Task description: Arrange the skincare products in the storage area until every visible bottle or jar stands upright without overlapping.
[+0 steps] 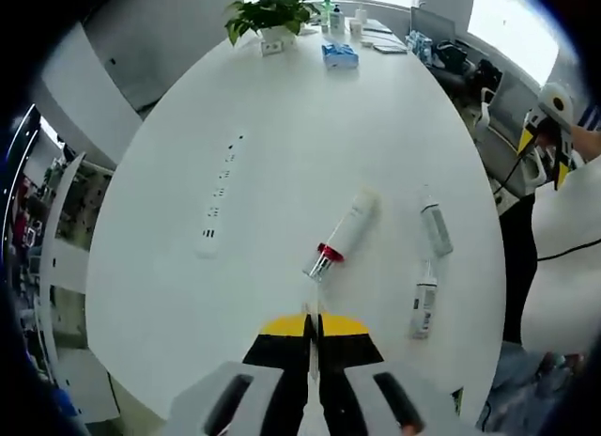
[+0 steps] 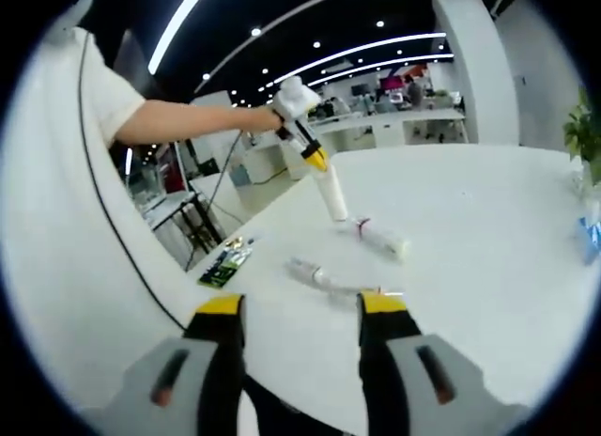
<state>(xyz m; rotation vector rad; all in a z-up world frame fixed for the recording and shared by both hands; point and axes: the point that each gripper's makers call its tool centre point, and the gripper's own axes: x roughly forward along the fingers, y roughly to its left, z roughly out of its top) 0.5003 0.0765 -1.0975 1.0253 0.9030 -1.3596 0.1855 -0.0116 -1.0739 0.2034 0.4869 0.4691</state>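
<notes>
Judged as early in the task, with most of it left. Working over a white oval table [image 1: 282, 126], with a potted plant [image 1: 268, 13] at the far end and a power strip [image 1: 218, 206] on the left, both well apart from the products.

Hanging above the near part of the table in the left gripper view: the left gripper [image 1: 313, 328], clenched tight with nothing between the jaws. Held off past the right edge, well apart from the products: the right gripper [image 1: 545, 156], shown in the right gripper view as released wide and grasping nothing.

Lying flat just beyond the left gripper's tips: a red-banded tube [image 1: 343, 234], cap end nearer. Lying flat to its right, apart from it and from each other: a slim white bottle [image 1: 435, 227] farther off and a spray bottle [image 1: 424, 307] nearer. No overlap among the three, so that half judged met; standing them up not yet done.

Seen in the right gripper view, directly under the left gripper's yellow tips: a plain white bottle [image 2: 331, 194], roughly upright on the table. Cannot tell whether touched. Counted as perhaps one standing and three left to raise, with the tube likely the handiest next
</notes>
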